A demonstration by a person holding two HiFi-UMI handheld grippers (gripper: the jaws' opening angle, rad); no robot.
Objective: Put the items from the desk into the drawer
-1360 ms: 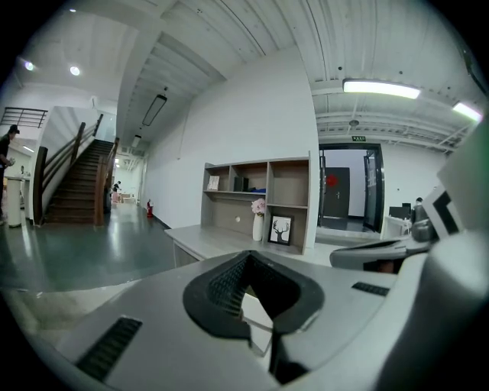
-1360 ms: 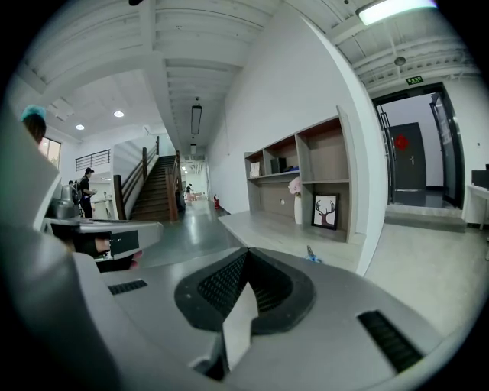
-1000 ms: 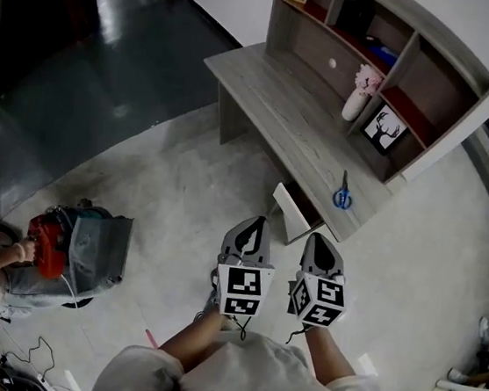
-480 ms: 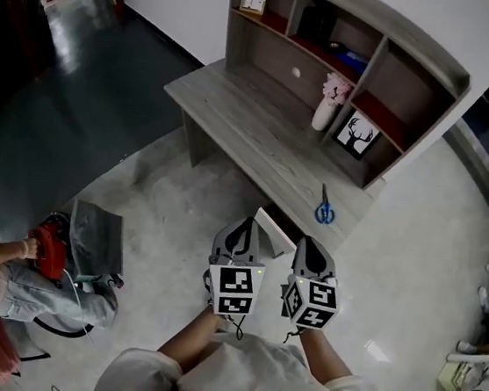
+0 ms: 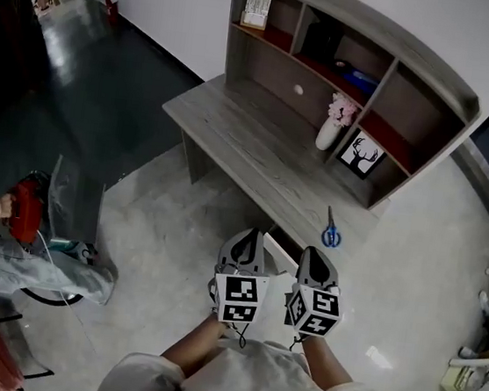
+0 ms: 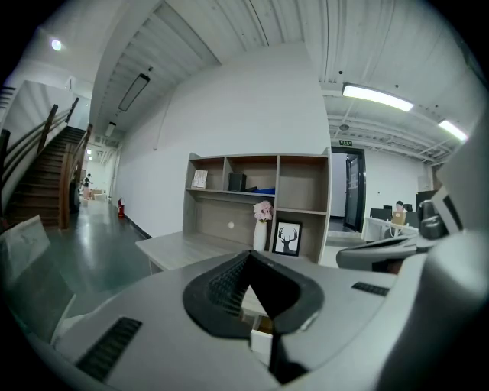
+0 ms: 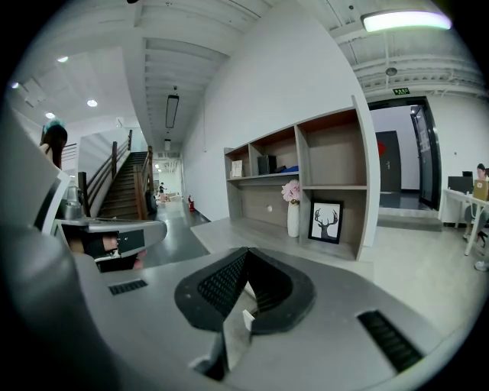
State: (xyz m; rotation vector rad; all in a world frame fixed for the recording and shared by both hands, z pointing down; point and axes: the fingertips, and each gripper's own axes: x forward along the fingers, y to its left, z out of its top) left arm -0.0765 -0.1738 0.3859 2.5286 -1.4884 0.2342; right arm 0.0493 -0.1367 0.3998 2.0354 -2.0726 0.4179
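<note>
Grey wood-grain desk (image 5: 251, 138) lay ahead, with a shelf unit (image 5: 332, 59) along its far edge. Blue-handled scissors (image 5: 331, 233) lay flat near the desk's near right corner, the only loose item seen on the open top. A vase (image 5: 330, 132) of pink flowers and a framed stag print (image 5: 362, 153) stood at the far edge toward the right end. The drawer (image 5: 280, 253) stood pulled out below the near edge, under the right end.

Left gripper (image 5: 252, 234) and right gripper (image 5: 312, 252) were held side by side short of the desk, each with its jaws pressed together and nothing between them (left gripper view (image 6: 248, 254), right gripper view (image 7: 246, 251)).

Judgement: approach step, nothing picked yet. To do it well, spread the right jaws before descending, come down over the scissors' shut blades close to the pivot, grip across the narrow width, lift level, then lower well inside the drawer.

Writing: marker cubes (image 5: 241, 298) carried square codes only; a green exit sign (image 6: 345, 143) was too small to read.
</note>
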